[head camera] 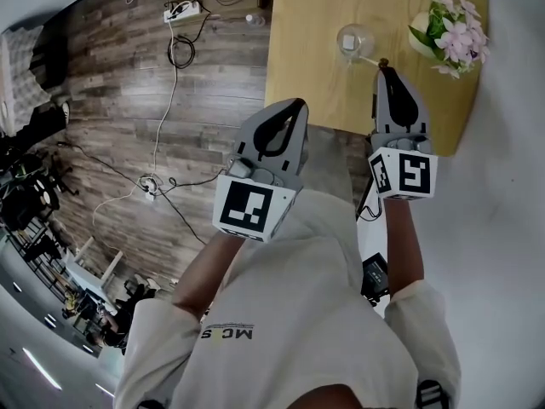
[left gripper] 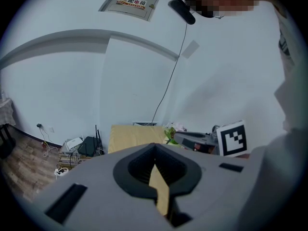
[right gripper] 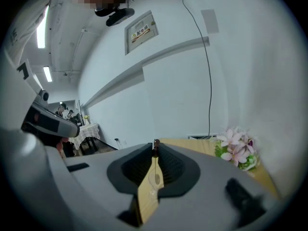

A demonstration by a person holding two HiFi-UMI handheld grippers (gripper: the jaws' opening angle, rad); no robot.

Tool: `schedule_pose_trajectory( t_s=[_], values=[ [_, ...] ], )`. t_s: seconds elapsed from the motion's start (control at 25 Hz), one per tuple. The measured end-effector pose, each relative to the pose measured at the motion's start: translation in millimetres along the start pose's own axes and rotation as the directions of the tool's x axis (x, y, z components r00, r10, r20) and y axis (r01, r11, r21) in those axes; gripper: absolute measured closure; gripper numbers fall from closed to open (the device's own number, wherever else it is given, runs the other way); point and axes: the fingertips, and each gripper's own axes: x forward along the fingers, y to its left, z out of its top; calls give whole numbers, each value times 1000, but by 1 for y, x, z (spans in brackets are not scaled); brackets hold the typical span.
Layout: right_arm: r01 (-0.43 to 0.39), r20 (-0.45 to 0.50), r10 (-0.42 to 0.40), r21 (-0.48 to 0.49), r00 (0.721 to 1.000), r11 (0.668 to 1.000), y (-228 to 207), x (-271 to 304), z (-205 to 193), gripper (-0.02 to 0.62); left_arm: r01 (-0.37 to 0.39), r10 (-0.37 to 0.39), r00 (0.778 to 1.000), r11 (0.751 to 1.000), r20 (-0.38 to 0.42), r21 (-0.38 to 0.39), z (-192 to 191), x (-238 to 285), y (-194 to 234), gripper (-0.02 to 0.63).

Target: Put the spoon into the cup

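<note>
Right gripper is clamped on the dark end of a thin spoon. The spoon slants away from the jaw tips to the rim of the clear glass cup; cannot tell whether its far end is inside. The cup stands on the wooden tabletop, back from the near edge. A pot of pink flowers sits by the right edge, apart from the cup. Left gripper has its jaws together on nothing, over the near-left corner. Cables and a power strip lie on the floor to the left.
</note>
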Motion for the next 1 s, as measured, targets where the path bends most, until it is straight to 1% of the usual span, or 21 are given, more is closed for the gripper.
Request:
schedule_pose_trajectory(
  t_s=[0.12,0.36,0.64,0.76,0.88,1.0],
  values=[
    [-1,-12,1,33,1000,999,-5,7,-9,540,-9,8,1000,1000,-7,-11,-4,5,0,595],
    [-16,-38,16,8,999,1000,-3,17,-23,540,-30,30,999,999,-16,-16,-11,14,3,595],
    [-21,-85,22,9,996,1000,-3,27,-43,540,-38,37,999,999,-38,-35,-21,23,7,595],
    [-20,-106,23,38,994,999,-5,33,-55,540,-41,39,998,999,-48,-35,-26,25,9,595],
    [-33,-127,43,76,991,997,-5,38,-64,540,-46,44,998,998,-51,-40,-27,25,11,595],
    [-39,-147,49,72,988,997,-3,40,-68,539,-48,46,997,998,-62,-42,-31,23,13,595]
  ],
)
